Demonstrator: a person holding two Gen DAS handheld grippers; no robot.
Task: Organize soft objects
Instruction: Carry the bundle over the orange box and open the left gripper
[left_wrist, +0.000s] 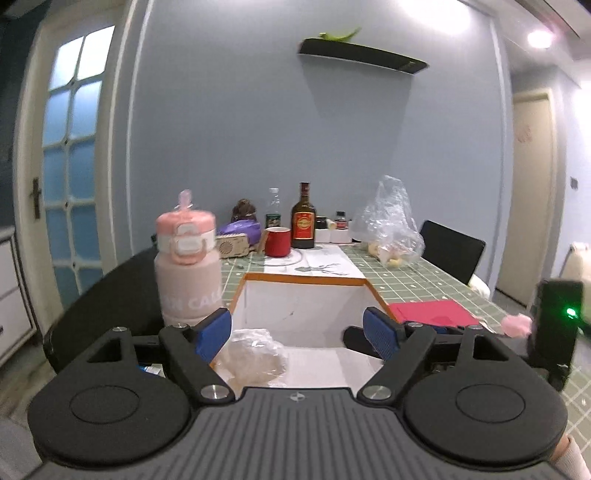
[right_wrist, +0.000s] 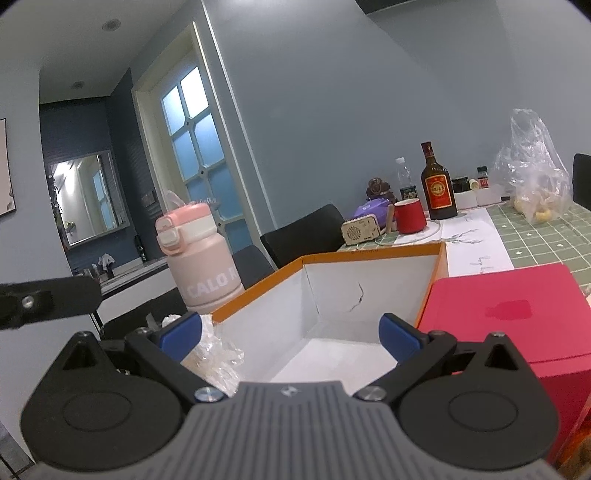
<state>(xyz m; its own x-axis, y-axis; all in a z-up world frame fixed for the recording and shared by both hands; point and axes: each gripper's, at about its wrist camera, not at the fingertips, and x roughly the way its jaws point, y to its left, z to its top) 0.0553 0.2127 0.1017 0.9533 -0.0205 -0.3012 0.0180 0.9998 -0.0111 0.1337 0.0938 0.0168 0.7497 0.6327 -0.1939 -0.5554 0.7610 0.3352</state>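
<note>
Left wrist view is showing the left gripper (left_wrist: 297, 332) standing wide open with nothing between its blue pads (left_wrist: 214, 330), and the bagged soft item (left_wrist: 255, 354) is lying just below and left of centre, inside the box (left_wrist: 306, 284) near its left wall. Right wrist view is showing the right gripper (right_wrist: 291, 338) also gaping and empty, hovering over the same box with the item (right_wrist: 216, 356) sitting by its left pad. Judging by this, the pink soft thing (left_wrist: 516, 325) beside the right gripper looks like the next piece, so the right hand is nearer.
</note>
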